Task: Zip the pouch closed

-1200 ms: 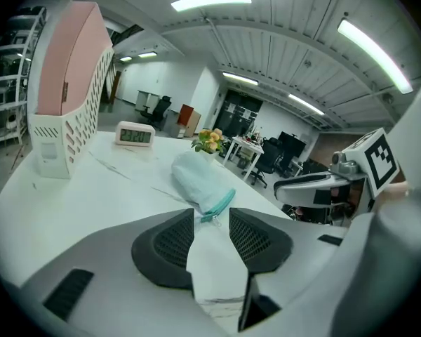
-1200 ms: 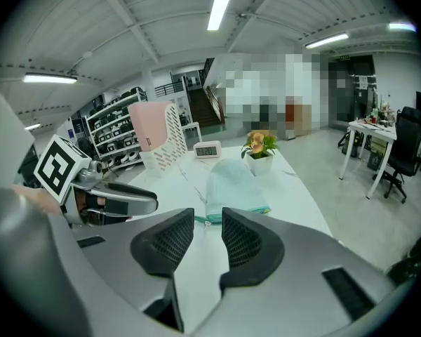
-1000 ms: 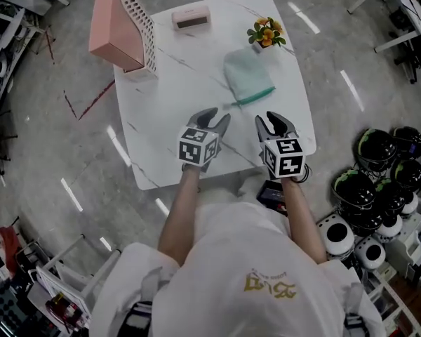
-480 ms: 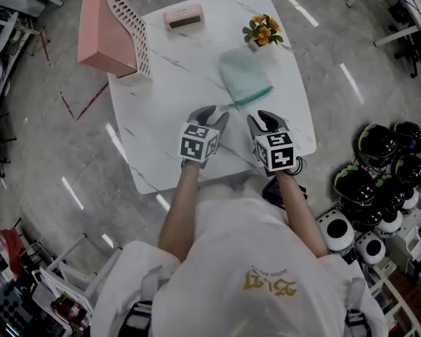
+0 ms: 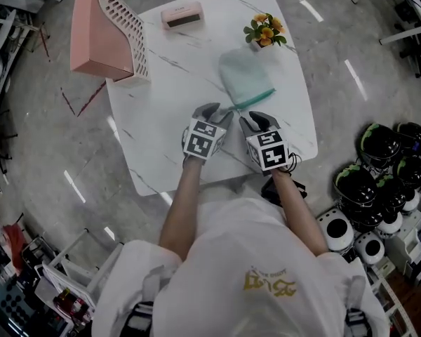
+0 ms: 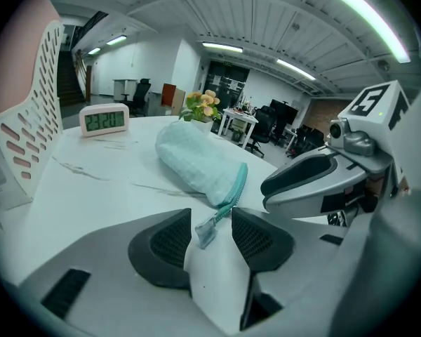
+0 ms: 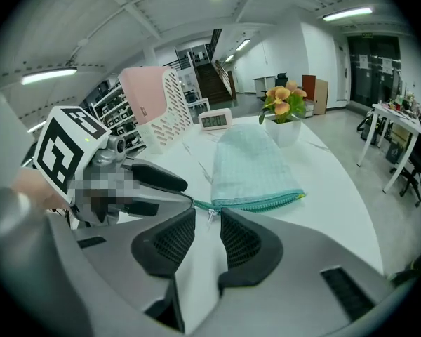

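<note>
While the white marble-patterned table (image 5: 161, 118) carries several things, only the mint-green fabric pouch (image 5: 244, 79) matters. It lies flat near the table's right side, just ahead of both grippers.

Its darker green toothed zip edge (image 7: 263, 203) faces the person. The edge's long axis runs crosswise: near end toward the left hand, far end off to the right and slightly away.

Left gripper (image 6: 210, 222): jaws apart and opening. The flat grey-green zip tail (image 6: 205, 232) that sticks out of the pouch's near corner sits between the pads, which do not press on it.

Right gripper (image 7: 208, 220): jaws apart but closing. The small silver zip pull (image 7: 209, 215) stands between the pads with a gap either side, so there is no grip yet.

The grippers sit side by side, nearly touching at that corner.

Judgement: the pull sits at the near-left end, so the zip is probably not run. The left is placed to anchor the tail. The right's stroke would go rightward along the edge, away from the left.
</note>
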